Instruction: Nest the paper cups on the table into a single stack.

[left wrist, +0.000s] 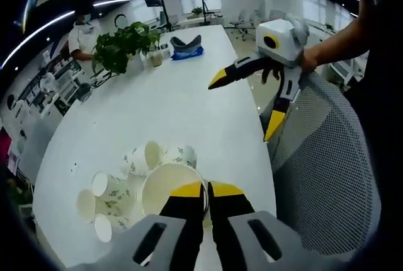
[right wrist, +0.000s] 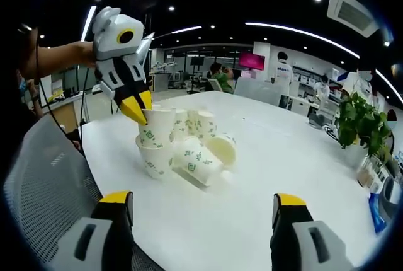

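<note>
My left gripper (left wrist: 206, 190) is shut on the rim of a white paper cup (left wrist: 169, 187) with a green leaf print. In the right gripper view that left gripper (right wrist: 135, 108) holds the cup (right wrist: 156, 129) upright, on top of another cup (right wrist: 153, 161). Several more cups stand or lie around it on the white table (left wrist: 164, 107), among them one on its side (right wrist: 196, 162) and one with its mouth facing me (right wrist: 221, 148). My right gripper (right wrist: 203, 200) is open wide and holds nothing, well short of the cups. From the left gripper view it (left wrist: 246, 102) hangs over the table's right edge.
A grey mesh chair back (left wrist: 327, 170) stands against the table's near edge, also seen at the chair back (right wrist: 44, 176). A potted plant (left wrist: 119, 47) and a blue-grey object (left wrist: 186, 47) sit at the table's far end. People stand in the office behind.
</note>
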A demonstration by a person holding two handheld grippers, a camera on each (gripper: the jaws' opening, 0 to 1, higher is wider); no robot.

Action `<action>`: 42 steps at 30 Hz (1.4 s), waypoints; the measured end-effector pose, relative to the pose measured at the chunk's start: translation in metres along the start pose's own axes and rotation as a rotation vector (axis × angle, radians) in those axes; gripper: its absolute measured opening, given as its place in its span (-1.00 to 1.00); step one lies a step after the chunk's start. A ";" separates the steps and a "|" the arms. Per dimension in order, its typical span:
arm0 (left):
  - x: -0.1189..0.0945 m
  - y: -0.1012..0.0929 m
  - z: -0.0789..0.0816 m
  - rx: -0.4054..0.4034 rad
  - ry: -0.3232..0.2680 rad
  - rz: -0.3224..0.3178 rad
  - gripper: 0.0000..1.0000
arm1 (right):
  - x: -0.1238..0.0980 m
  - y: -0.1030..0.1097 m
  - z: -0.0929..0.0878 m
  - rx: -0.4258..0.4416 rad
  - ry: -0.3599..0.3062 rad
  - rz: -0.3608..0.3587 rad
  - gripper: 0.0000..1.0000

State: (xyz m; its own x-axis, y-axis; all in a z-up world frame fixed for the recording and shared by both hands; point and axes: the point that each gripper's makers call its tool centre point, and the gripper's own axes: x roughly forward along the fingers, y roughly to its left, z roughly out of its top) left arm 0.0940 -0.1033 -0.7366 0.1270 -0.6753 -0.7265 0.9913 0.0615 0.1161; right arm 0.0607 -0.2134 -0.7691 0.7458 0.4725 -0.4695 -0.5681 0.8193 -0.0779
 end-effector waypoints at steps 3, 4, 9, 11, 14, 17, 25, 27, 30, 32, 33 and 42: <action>0.004 0.000 -0.002 -0.006 0.007 -0.009 -1.00 | 0.000 0.000 0.000 0.000 0.001 0.000 0.85; 0.005 0.001 -0.003 -0.011 0.007 -0.012 -1.00 | 0.000 0.000 0.000 0.001 0.002 0.000 0.85; 0.010 0.002 -0.009 -0.034 0.008 -0.021 -0.99 | 0.001 0.001 -0.002 0.004 0.010 0.005 0.84; 0.011 0.002 -0.010 -0.036 0.011 -0.023 -0.99 | 0.001 0.001 -0.003 -0.001 0.016 0.005 0.84; 0.013 0.000 -0.012 -0.049 0.013 -0.035 -0.99 | 0.001 0.001 -0.003 0.001 0.015 0.004 0.84; 0.016 -0.002 -0.014 -0.053 0.012 -0.045 -0.98 | 0.001 -0.001 -0.005 0.006 0.021 0.001 0.83; 0.023 -0.006 -0.020 -0.067 0.017 -0.075 -0.92 | 0.001 -0.001 -0.007 0.006 0.031 -0.002 0.82; 0.024 -0.008 -0.021 -0.068 0.021 -0.080 -0.91 | 0.001 -0.001 -0.007 0.006 0.033 -0.002 0.82; 0.026 -0.010 -0.023 -0.066 0.027 -0.085 -0.91 | 0.001 -0.001 -0.008 0.004 0.036 -0.003 0.82; 0.027 -0.012 -0.024 -0.069 0.026 -0.088 -0.91 | 0.001 -0.001 -0.007 0.005 0.035 -0.003 0.82; 0.027 -0.012 -0.025 -0.070 0.027 -0.089 -0.91 | 0.001 -0.001 -0.007 0.004 0.035 -0.004 0.82; 0.028 -0.011 -0.030 -0.054 0.030 -0.082 -0.87 | 0.001 -0.001 -0.007 0.002 0.033 -0.001 0.82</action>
State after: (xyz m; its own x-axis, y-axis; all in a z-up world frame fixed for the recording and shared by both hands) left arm 0.0878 -0.1007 -0.7780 0.0459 -0.6577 -0.7519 0.9987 0.0474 0.0195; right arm 0.0594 -0.2155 -0.7753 0.7345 0.4608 -0.4982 -0.5664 0.8206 -0.0762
